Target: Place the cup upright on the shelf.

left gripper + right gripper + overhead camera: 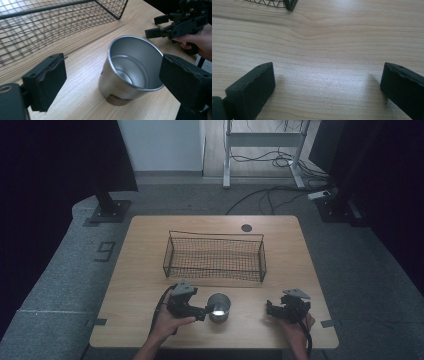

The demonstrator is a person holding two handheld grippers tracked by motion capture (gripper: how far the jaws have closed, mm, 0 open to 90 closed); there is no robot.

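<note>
Nearest the high camera, at the table's front edge, the left hand [167, 322] comes up from below and wraps the body of the left gripper [206, 311], which lies roughly level and points rightward at the metal cup [219, 307]. Its jaws stand apart with the cup's mouth between them in the left gripper view; the right-hand pad [185, 80] sits close against the rim, though I cannot tell whether it touches, while the left-hand pad is clear of the wall, so nothing is clamped. The cup [131, 72] is a tapered, brushed-steel vessel, wider at the lip than at the foot, smooth and shiny inside, standing tilted on a small wooden base on the pale, straight-grained wooden table [300, 250], just in front of the wire basket [214, 256]. That basket is a long, black, rectangular mesh tray standing near the table's middle. Further right, the right hand [296, 326] holds the right gripper [270, 309] low over the tabletop, well apart from the cup, pointing leftward. Its black, blocky jaws are wide apart in the right gripper view, with bare wood grain between them and a corner of the basket [287, 4] ahead.
</note>
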